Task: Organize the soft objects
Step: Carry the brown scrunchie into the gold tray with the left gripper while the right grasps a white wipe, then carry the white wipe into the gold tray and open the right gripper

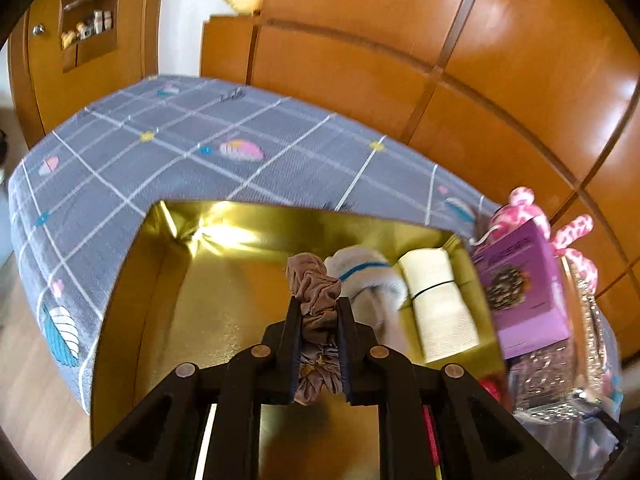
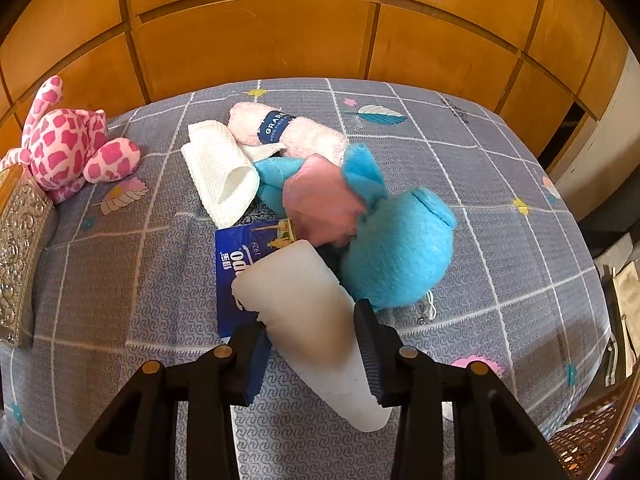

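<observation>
You are finding open room across the left half of the gold box (image 1: pixel 132 320); its right end is crowding with a rolled cream towel (image 1: pixel 440 304) and a grey plush (image 1: pixel 372 280). A purple carton (image 1: pixel 524 288) is blocking the box's right edge.

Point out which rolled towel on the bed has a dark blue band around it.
The fluffy pink towel, farthest from the right gripper. The white ribbed towel beside it has no band.
</observation>
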Motion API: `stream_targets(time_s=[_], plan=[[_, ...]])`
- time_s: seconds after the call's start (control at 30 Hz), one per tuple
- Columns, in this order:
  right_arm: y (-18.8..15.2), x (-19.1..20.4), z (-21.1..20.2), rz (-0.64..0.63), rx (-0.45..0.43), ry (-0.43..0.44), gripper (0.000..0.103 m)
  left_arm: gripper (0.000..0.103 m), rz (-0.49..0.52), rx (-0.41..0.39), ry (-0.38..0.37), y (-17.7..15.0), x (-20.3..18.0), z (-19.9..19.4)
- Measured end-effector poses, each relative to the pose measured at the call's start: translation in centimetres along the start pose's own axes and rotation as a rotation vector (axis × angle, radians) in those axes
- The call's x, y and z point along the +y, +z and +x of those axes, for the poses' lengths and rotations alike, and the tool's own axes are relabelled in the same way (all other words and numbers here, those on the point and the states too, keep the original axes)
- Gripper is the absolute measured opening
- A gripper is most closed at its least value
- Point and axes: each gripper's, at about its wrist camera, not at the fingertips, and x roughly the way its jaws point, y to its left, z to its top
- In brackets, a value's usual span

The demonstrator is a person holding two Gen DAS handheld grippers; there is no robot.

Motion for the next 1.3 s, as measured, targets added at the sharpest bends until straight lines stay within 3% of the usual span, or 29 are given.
stream_targets(time_s=[0.07,0.13,0.17,0.2,0.33,0.5,0.77,0.9,1.3], plan=[[0.0,0.0,0.0,0.004,-0.001,-0.001,0.04,0.024,-0.01,0.006,0.012,-0.1,0.3,0.7],[0.0,0.0,0.1,0.002,-0.003,-0.006,0.039,0.042,-0.019,0.005,0.007,-0.2,0.4,0.8],[0.0,0.1,0.1,0.0,-0.005,-0.011,0.039,0.057,-0.021,-0.005,0.016,-0.3,0.4,0.6],[-0.1,0.1,0.1,-0.002,-0.006,-0.014,0.039,0.062,-0.018,-0.026,0.028,-0.5,0.5,0.1],[0.0,0.2,0.0,-0.003,-0.011,-0.023,0.038,0.066,-0.012,-0.048,0.042,-0.9,0.0,-1.6],[0.0,-0.1,0.0,0.012,-0.015,-0.017,0.037,0.086,-0.001,-0.091,0.07,-2.9,-1.6,-4.8],[0.2,-0.6,-0.5,0.05,-0.029,0.011,0.037,0.093,0.038,-0.115,0.102,-6.1,-4.1,-7.3],[0.3,-0.8,-0.7,0.059,-0.041,0.021,0.036,0.102,0.076,-0.144,0.116,-6.7,-5.7,-8.4],[0.0,-0.3,-1.2,0.036,-0.069,0.01,0.03,0.103,0.139,-0.142,0.115,-7.5,-7.2,-8.4]])
